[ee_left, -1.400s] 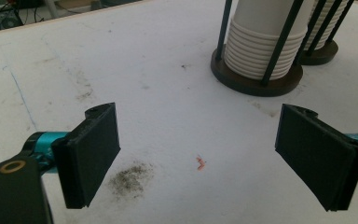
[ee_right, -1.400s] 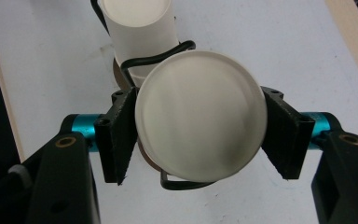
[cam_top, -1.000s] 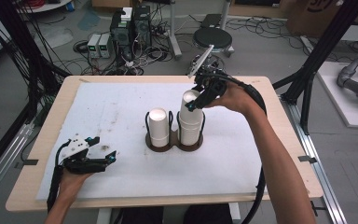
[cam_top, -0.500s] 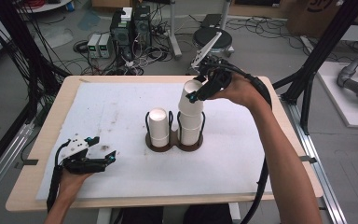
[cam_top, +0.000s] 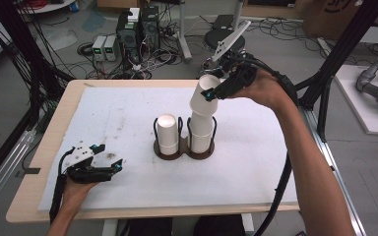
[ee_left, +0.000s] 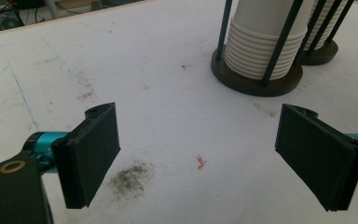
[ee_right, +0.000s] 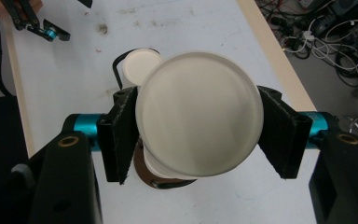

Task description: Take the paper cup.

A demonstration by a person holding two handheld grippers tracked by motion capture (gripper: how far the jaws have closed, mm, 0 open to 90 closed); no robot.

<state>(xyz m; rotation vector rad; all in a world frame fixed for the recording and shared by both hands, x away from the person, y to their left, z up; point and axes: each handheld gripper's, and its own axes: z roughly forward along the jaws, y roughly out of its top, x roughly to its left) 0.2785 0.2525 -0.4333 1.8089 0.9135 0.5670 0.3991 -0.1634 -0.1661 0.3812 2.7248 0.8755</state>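
Above the right-hand stack [cam_top: 201,133] in the holder [cam_top: 183,150], the right hand-held gripper [cam_top: 214,92] clamped a tilted paper cup [cam_top: 205,96], apparently to peel it free; the left hand-held gripper [cam_top: 109,166] rested on the surface [cam_top: 128,105], jaws apart and empty.

Count, tabletop: 2 grippers, 2 cup stacks, 1 holder, 1 loose cup.

1 dbl-ring wire cup holder [cam_top: 184,147] near table centre, w/ 2 stacks of white paper cups: left stack [cam_top: 167,133], right stack [cam_top: 201,132]. 1 separate white cup [cam_top: 205,96] above the right stack. Grippers: left gripper [cam_top: 109,164] by front-left corner, right gripper [cam_top: 215,91] toward back edge. 1 white mat [cam_top: 103,113] on table.
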